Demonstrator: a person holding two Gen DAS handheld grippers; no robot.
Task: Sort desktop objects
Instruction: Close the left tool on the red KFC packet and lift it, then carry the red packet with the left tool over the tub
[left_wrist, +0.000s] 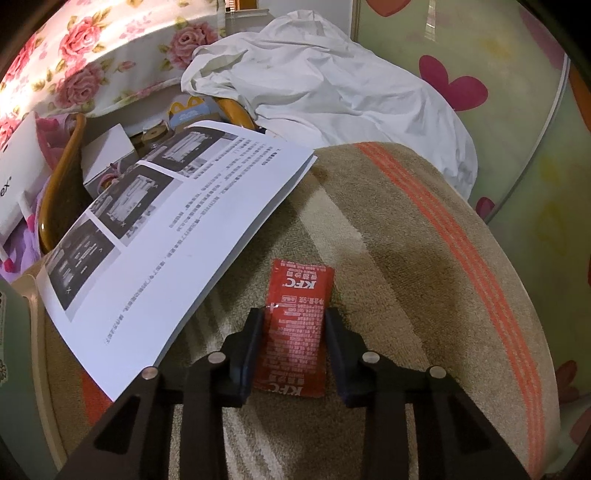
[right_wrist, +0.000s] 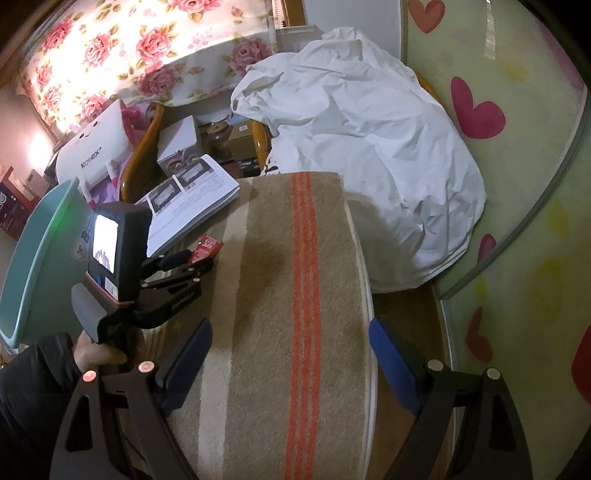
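My left gripper (left_wrist: 291, 328) was closed on the red KFC sauce packet (left_wrist: 295, 328); the right gripper (right_wrist: 291, 354) stood open, holding nothing. I feared the flat packet could slip out on lifting; the pads held only its thin edges.

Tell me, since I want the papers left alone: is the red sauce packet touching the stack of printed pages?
Apart. The left wrist view shows a strip of bare towel between the sauce packet and the edge of the printed pages.

The right gripper (right_wrist: 291, 354) hangs wide open over the striped towel (right_wrist: 280, 295); the left gripper (right_wrist: 195, 260) pinches a red packet (right_wrist: 210, 244).
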